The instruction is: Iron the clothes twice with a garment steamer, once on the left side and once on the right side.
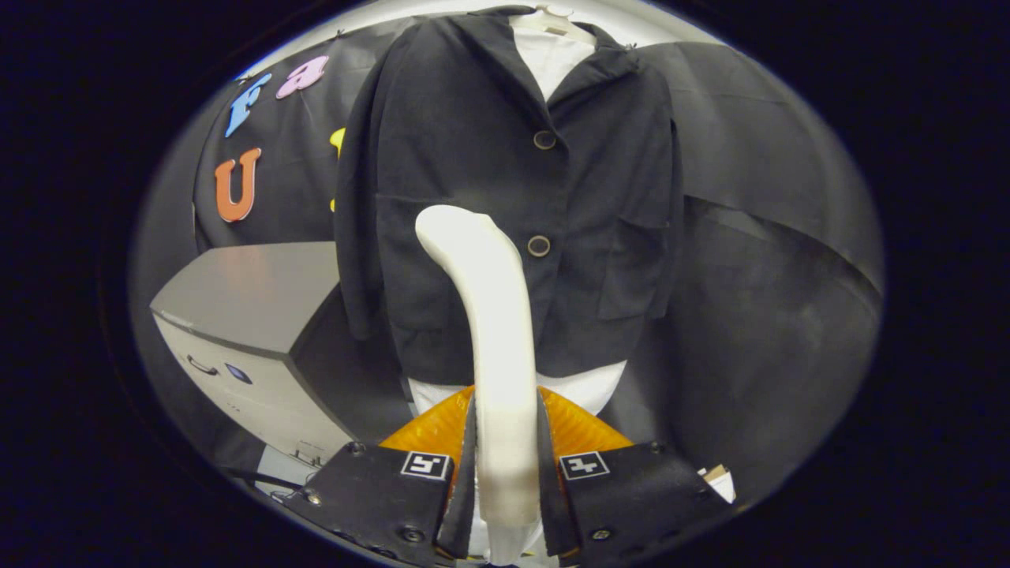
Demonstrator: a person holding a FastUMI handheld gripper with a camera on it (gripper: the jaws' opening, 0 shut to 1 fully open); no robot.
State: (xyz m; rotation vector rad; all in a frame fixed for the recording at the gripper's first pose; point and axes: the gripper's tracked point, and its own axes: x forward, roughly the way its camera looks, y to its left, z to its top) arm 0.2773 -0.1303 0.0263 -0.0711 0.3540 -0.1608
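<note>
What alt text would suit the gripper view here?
The gripper has its jaws shut on a white garment steamer, whose curved head rises toward a dark buttoned jacket hanging just beyond. The jacket hangs on a pale hanger over a white garment; a grey cabinet stands beside it.

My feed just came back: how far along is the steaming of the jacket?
Done: the steamer is picked up, the gripper shut on its handle with both fingers. In hand: its head points at the dark jacket just left of the lower button. Left: I cannot tell whether either pass is finished.
</note>
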